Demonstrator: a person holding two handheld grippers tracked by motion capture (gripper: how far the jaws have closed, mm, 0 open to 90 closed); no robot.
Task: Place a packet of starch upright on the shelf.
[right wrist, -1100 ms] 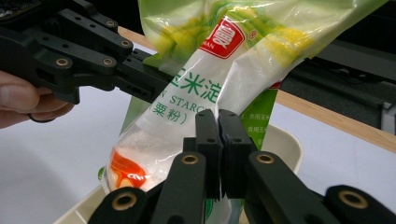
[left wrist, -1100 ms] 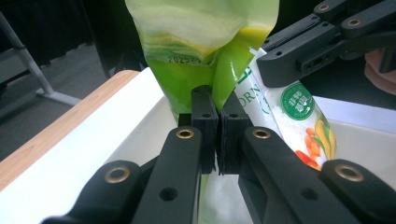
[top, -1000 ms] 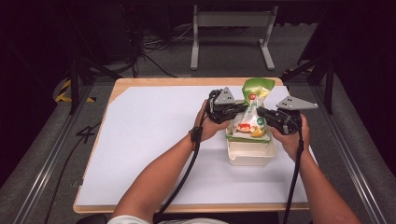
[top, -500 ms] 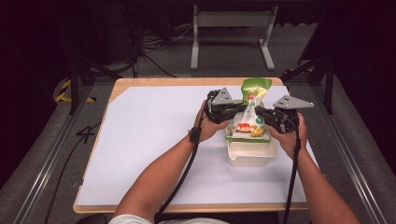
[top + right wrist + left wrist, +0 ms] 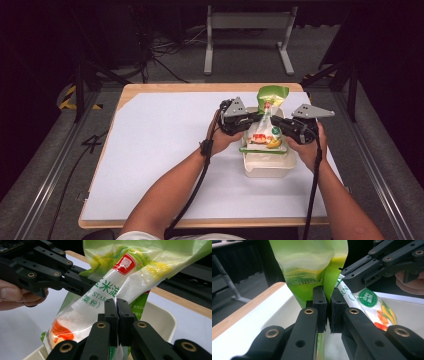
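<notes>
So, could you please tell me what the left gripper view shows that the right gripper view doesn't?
Left gripper view: a printed date code on the green bag, a round green seal on its clear side, and a grey frame leg on the floor.

Right gripper view: a red label and printed characters on the bag's clear front, white powder inside, and the person's fingers around the other tool.

Both: each tool's jaws pinched shut on the bag, the other tool reaching in, the white tub beneath, and the table's wooden edge.
</notes>
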